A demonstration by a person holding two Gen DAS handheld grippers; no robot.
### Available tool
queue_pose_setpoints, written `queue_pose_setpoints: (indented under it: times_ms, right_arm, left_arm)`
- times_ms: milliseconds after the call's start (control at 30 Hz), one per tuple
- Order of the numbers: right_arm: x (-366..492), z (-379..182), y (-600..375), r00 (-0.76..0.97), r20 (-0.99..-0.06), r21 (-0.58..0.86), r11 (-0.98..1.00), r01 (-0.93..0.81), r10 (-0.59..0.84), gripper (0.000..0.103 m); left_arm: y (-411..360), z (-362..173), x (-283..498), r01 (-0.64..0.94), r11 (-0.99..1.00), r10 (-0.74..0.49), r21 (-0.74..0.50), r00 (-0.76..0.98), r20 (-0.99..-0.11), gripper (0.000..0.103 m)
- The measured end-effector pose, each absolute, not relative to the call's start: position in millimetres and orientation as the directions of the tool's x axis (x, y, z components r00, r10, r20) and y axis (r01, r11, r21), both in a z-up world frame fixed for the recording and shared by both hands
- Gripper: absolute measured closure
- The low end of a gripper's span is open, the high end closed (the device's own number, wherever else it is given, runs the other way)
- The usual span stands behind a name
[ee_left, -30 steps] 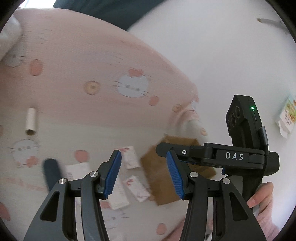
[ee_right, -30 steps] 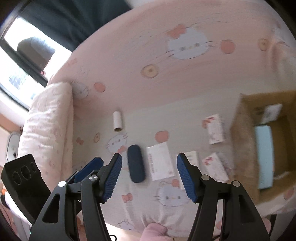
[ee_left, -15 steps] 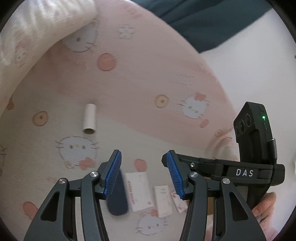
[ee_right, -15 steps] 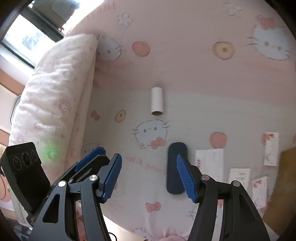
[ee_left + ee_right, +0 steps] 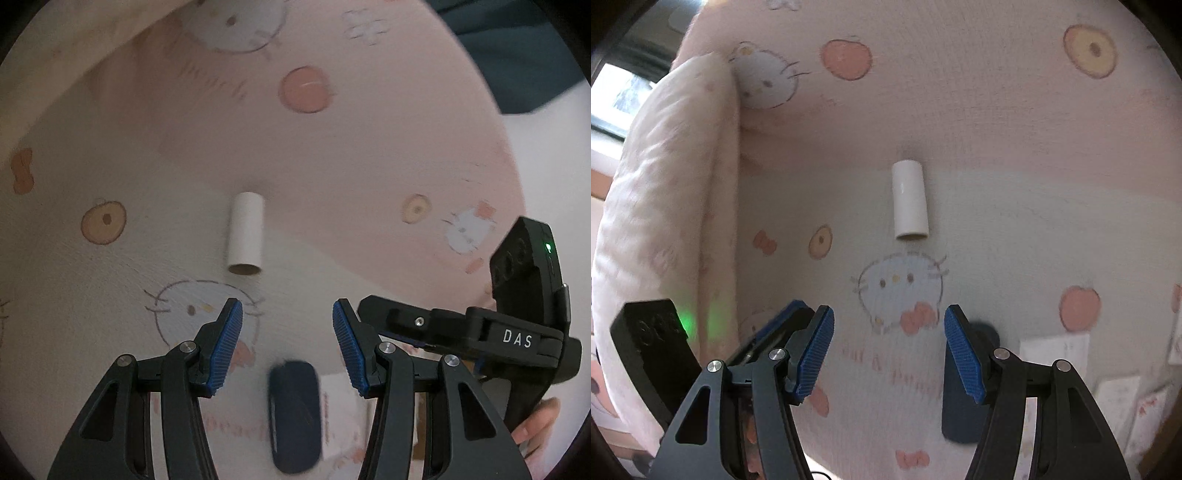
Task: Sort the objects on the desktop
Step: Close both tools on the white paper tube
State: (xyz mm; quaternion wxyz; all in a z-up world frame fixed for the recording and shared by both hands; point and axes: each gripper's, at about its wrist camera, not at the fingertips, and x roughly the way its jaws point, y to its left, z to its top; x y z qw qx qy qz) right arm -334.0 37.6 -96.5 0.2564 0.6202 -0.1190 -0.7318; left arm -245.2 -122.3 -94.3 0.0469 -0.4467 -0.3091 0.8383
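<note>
White tube ahead of both grippers, long axis pointing away

The white tube (image 5: 245, 233) lies on the cartoon-print sheet (image 5: 129, 177), hollow end toward the cameras, dead ahead and well apart from the left gripper (image 5: 287, 347) and the right gripper (image 5: 888, 354); neither is plainly nearer. Both grippers are released, nothing between their blue pads. A dark blue case (image 5: 293, 413) lies under the left gripper, parallel to the tube

Light: soft, even daylight, dim pink cast | Source: bright window (image 5: 624, 92) at right view's upper left | Glare: green lamp glow on pillow (image 5: 701, 321) | Blur: dark case (image 5: 293, 413) smeared | Distortion: fisheye bending, black corners
</note>
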Motion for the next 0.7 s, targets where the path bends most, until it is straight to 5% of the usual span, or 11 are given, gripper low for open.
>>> queue_pose_setpoints:
  times_ms: [333, 700]
  right_arm:
    - [-387, -154, 33, -0.131, -0.834, 0.507, -0.837, 0.204, -0.537, 0.043]
    - [-427, -206, 43, -0.177, -0.687, 0.713, -0.701, 0.021, -0.705, 0.043]
  left_arm:
    - [-145, -155, -298, 0.265, -0.771, 0.368, -0.579, -0.558, -0.744, 0.048]
    - [-161, -194, -329, 0.294, -0.714, 0.382, -0.636, -0.597, -0.705, 0.048]
